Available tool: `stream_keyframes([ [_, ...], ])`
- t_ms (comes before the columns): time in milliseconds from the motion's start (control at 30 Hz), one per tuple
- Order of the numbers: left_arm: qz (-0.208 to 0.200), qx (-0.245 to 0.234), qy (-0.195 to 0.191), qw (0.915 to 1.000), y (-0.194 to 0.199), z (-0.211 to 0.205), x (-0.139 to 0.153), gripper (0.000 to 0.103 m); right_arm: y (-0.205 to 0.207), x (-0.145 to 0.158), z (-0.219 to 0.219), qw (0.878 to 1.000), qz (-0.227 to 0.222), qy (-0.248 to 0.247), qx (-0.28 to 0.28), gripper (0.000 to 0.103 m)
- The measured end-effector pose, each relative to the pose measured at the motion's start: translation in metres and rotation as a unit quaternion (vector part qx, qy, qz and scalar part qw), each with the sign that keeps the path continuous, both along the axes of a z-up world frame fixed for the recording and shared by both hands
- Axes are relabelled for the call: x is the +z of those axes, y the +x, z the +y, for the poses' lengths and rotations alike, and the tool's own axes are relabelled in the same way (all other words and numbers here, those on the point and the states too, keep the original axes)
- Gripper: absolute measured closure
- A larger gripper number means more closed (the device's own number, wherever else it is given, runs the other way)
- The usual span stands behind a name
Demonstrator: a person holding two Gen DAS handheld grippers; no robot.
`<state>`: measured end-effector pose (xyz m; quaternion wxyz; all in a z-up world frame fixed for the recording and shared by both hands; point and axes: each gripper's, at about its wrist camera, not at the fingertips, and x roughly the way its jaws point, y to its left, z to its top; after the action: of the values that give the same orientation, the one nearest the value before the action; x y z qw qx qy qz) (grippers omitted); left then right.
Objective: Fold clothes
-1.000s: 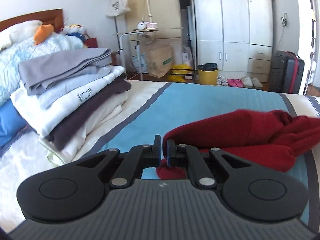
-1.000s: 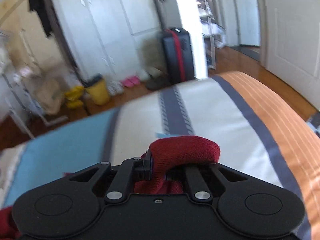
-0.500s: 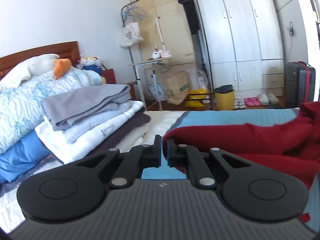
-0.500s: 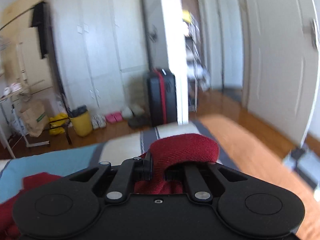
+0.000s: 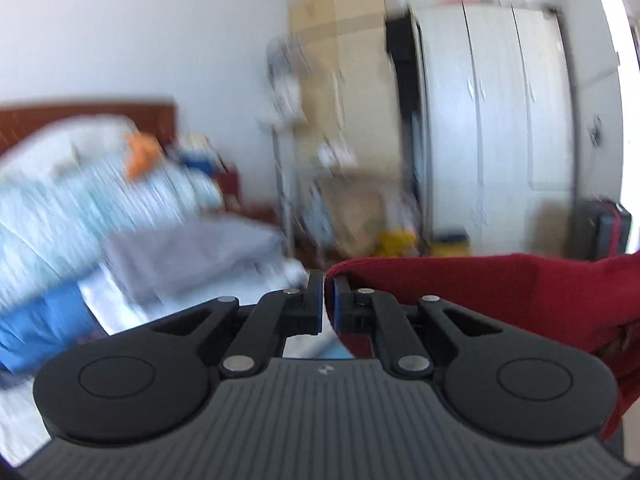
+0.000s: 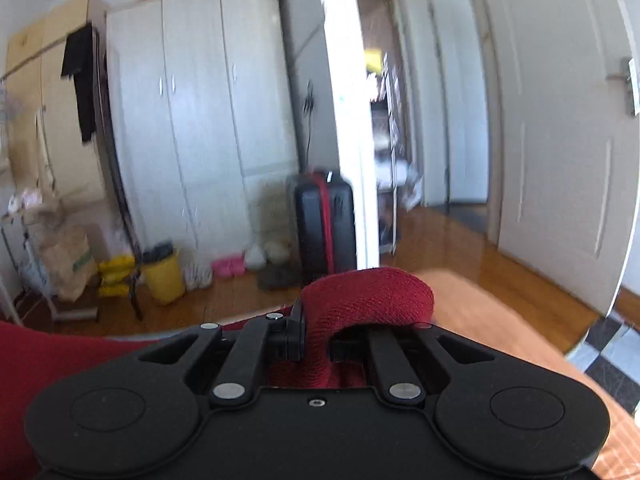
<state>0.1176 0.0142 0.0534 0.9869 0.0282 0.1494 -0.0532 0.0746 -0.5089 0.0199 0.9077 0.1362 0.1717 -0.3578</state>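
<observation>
Both grippers' fingers clamp the red garment (image 5: 500, 288) above the bed (image 6: 500, 328), white wardrobes (image 6: 200, 120) behind.

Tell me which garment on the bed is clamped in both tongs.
The red garment: left tongs and right tongs pinch it, while the grey garment lies folded.

We can read no text anywhere; the green print on the paper bag (image 6: 68, 256) is too blurred to make out.
</observation>
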Motion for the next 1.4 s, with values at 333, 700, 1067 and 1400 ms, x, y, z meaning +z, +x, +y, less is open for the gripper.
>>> stream_keyframes([
  [333, 0.068, -0.007, 0.018, 0.9975, 0.016, -0.006, -0.060, 0.099, -0.012, -0.043, -0.006, 0.986, 0.138, 0.095, 0.014, 0.067],
  [700, 0.177, -0.080, -0.023, 0.9806, 0.010, -0.023, -0.117, 0.082, -0.017, -0.066, 0.031, 0.920, 0.096, 0.346, 0.160, 0.043],
  [1067, 0.209, -0.094, -0.157, 0.9605, 0.007, -0.013, -0.135, 0.074, 0.000, -0.081, 0.098, 0.902, 0.142, 0.334, 0.232, 0.041],
  [1400, 0.299, -0.107, -0.230, 0.9200, 0.038, -0.030, -0.169, 0.049, -0.003, -0.126, 0.086, 0.864, 0.154, 0.438, 0.195, 0.037],
])
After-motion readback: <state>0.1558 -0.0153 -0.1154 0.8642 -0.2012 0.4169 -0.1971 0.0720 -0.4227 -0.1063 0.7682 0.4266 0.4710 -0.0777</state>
